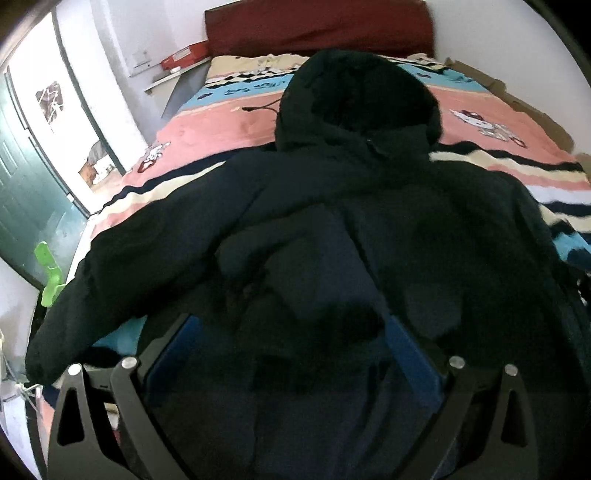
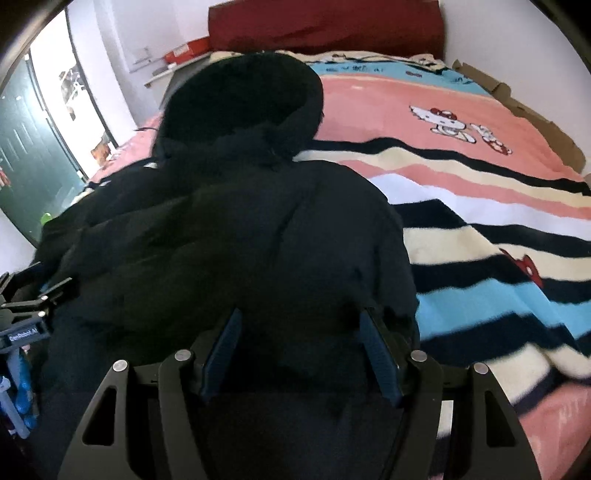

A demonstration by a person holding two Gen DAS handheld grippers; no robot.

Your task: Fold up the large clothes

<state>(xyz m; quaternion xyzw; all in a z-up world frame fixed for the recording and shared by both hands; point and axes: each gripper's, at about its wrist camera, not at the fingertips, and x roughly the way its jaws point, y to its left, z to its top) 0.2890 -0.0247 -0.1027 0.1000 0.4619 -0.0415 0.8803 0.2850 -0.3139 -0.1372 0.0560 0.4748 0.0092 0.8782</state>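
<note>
Downward, both tongs (image 1: 291, 332) over jacket (image 1: 332, 221)

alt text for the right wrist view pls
A dark hooded jacket lies spread on a bed with a striped pink, blue and cream cartoon blanket, hood toward a red headboard. The right tool sits over the jacket's near edge, blue pads apart.

Striped blanket (image 2: 480, 229), red headboard (image 1: 317, 26), green door (image 1: 26, 206)

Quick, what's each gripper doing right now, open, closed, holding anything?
Left gripper: open, jaws wide over the black jacket, gripping nothing.
Right gripper: open over the jacket, gripping nothing.
</note>
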